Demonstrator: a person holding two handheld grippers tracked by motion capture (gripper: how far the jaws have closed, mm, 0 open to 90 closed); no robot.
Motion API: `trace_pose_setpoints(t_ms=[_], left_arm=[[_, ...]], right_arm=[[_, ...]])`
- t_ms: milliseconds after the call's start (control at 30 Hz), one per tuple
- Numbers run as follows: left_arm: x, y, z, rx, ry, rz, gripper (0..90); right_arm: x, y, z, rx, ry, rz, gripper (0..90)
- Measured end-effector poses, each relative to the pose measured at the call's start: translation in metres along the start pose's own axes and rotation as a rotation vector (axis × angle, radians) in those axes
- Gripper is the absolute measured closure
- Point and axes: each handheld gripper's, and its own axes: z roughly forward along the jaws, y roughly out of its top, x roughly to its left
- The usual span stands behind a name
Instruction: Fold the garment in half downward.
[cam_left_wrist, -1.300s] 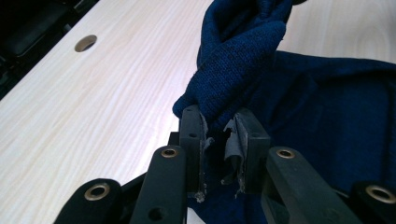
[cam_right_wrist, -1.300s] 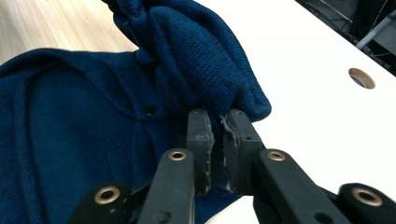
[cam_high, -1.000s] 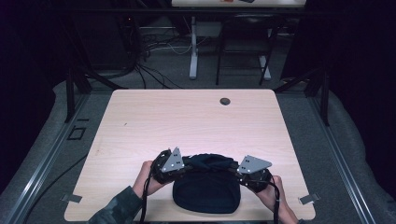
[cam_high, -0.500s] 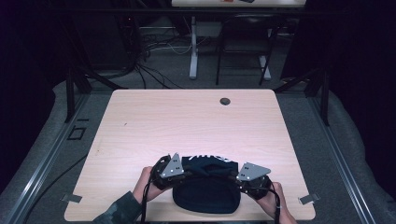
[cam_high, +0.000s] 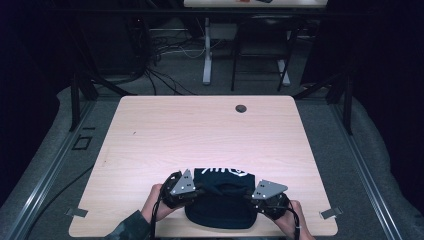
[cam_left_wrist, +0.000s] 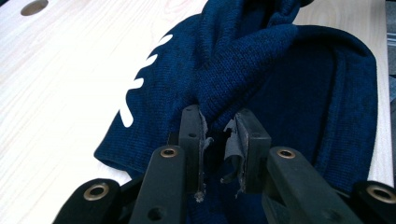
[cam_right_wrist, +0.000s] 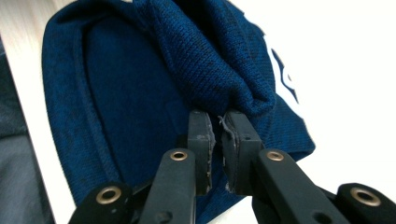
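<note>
While both tools pinch opposite sides of the dark blue knit garment (cam_high: 220, 200), the fabric between them bunches into a raised ridge, prob. because the person is lifting or folding one layer over the rest. Garment sits at the near edge of the wooden table (cam_high: 200, 135), w/ white lettering on its far side.

Left gripper (cam_left_wrist: 218, 135): jaws nearly closed, a fold of knit clamped betw. them; a small gap remains, taken up by cloth. Right gripper (cam_right_wrist: 219, 128): jaws almost together, pinching a thick rolled fold.

Left hand (cam_high: 152, 200) and right hand (cam_high: 290, 220) come in from the bottom edge, each wrapped round its tool, the two tools angled inward toward each other across the garment. Symmetric hold looks meant to keep the layer even on both sides.
</note>
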Motion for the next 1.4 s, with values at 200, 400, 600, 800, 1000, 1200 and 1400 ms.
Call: trace_pose_setpoints(t_ms=[200,400,600,800,1000,1200,1400], left_arm=[[-0.004,-0.005,0.002,0.009,-0.008,-0.006,75.7],[-0.008,-0.011,0.005,0.015,-0.018,-0.017,75.6],[-0.010,-0.015,0.007,0.022,-0.026,-0.028,75.4],[-0.013,-0.018,0.009,0.028,-0.027,-0.034,75.3],[-0.016,-0.022,0.011,0.044,-0.028,-0.034,75.0],[-0.019,-0.026,0.015,0.054,-0.036,-0.041,73.1],[-0.016,-0.026,0.007,0.040,-0.059,-0.085,58.9]], right_arm=[[0.004,-0.003,0.003,0.010,0.011,-0.003,81.8],[0.006,-0.005,0.005,0.028,0.023,-0.004,81.8],[0.009,-0.010,0.009,0.046,0.039,-0.001,81.8],[0.012,-0.013,0.012,0.053,0.050,0.007,81.9],[0.015,-0.016,0.015,0.069,0.061,0.015,81.9],[0.016,-0.020,0.018,0.084,0.081,0.026,82.6],[0.015,-0.022,0.014,0.086,0.099,0.070,80.2]])
